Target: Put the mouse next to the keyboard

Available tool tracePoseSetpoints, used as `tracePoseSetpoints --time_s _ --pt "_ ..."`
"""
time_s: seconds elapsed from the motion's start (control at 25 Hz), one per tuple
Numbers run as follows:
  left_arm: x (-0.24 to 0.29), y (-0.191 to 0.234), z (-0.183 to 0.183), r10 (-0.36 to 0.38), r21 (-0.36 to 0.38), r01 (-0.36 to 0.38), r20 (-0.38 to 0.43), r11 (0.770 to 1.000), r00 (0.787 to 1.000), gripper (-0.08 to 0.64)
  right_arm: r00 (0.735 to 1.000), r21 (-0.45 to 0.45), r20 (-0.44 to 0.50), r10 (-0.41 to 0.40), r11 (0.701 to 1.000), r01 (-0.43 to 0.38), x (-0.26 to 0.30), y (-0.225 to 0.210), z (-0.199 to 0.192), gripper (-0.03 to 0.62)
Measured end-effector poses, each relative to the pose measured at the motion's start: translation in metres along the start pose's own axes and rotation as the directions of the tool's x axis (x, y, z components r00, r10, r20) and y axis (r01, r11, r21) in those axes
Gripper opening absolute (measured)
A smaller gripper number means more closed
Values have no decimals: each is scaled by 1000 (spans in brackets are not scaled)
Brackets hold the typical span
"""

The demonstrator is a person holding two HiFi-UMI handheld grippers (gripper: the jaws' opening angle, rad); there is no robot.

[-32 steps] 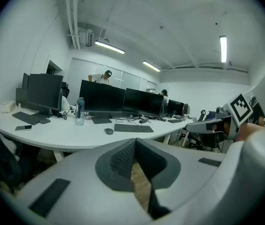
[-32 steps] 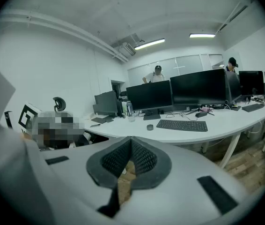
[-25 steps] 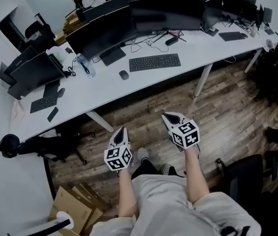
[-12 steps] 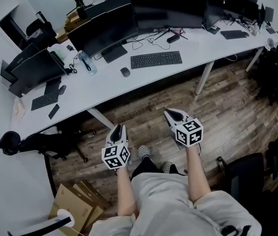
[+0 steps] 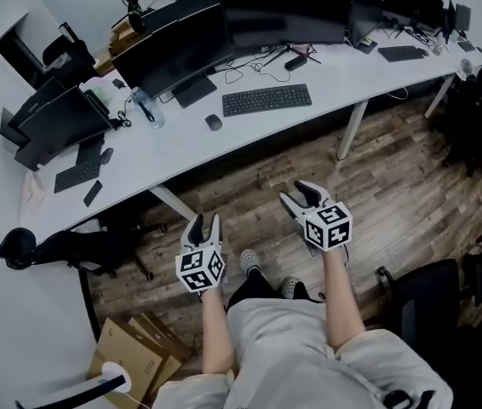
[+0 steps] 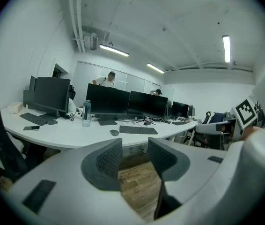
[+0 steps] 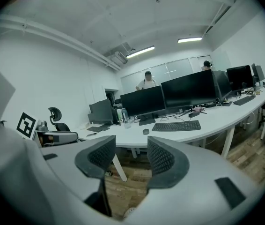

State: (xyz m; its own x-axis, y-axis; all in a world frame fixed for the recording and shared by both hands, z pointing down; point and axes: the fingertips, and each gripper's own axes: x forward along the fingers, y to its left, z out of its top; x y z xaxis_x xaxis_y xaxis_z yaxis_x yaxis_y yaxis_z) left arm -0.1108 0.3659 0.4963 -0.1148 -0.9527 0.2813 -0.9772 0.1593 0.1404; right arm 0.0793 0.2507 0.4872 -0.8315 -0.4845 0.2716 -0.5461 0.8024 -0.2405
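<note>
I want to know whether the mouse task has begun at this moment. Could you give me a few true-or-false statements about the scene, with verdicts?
1. In the head view, the mouse lies left of the keyboard on the white desk. True.
2. The left gripper holds the mouse. False: its jaws have just been opening, with nothing between them, and it is over the wood floor.
3. The right gripper is shut. False: its jaws stand apart, having just been opening, and they are empty.
4. A water bottle stands on the desk, left of the mouse. True.
</note>
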Motion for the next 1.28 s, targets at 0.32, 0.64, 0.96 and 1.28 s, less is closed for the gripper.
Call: tracePoseSetpoints --time_s 0.32,0.64,0.96,1.28 --pt "-6 -2 5 8 33 -8 2 999 1000 176 999 23 22 -28 999 27 0 -8 5 253" --pt "33 10 12 5 25 -5 -5 1000 1000 175 999 20 7 -47 999 47 27 -28 11 273" --pt "125 30 35 -37 -6 37 -8 999 999 175 995 26 -31 -90 996 91 83 -68 24 279" --pt "233 50 73 -102 -39 101 -3 994 995 175 988 21 -98 -117 993 120 170 -110 54 279"
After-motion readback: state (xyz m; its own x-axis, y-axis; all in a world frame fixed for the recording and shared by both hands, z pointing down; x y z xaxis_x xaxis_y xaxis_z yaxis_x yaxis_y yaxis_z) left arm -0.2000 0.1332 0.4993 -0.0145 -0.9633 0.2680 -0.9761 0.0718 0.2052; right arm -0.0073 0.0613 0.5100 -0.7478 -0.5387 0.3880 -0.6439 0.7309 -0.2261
